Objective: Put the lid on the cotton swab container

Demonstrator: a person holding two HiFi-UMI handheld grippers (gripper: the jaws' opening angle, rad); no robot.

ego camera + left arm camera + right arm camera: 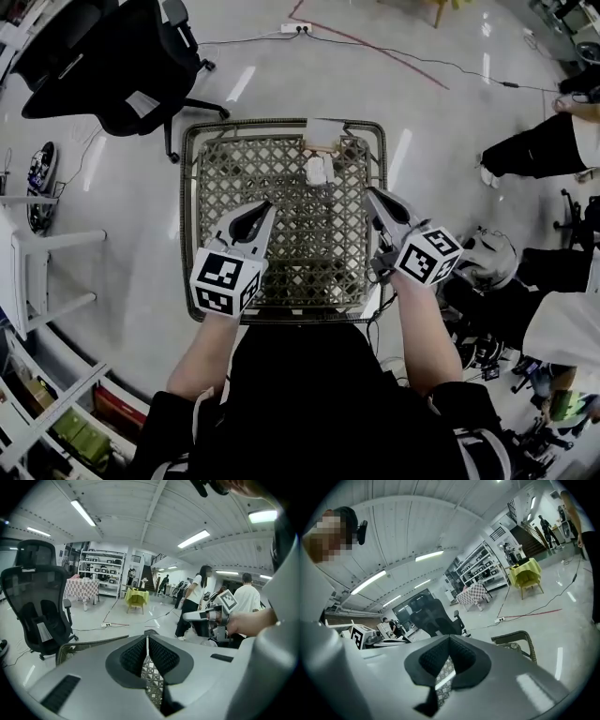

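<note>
- Left gripper (pixel 265 208) and right gripper (pixel 371 194) both closed, empty, over the bench (pixel 281 272).
- White pieces (pixel 319 171) by the far edge, likely container and lid; can't tell which.
- Risk: arriving closed, jaws shove them off the edge.

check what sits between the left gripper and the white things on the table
Nothing: in the head view only bare woven table lies between the left gripper and the white things.
</note>
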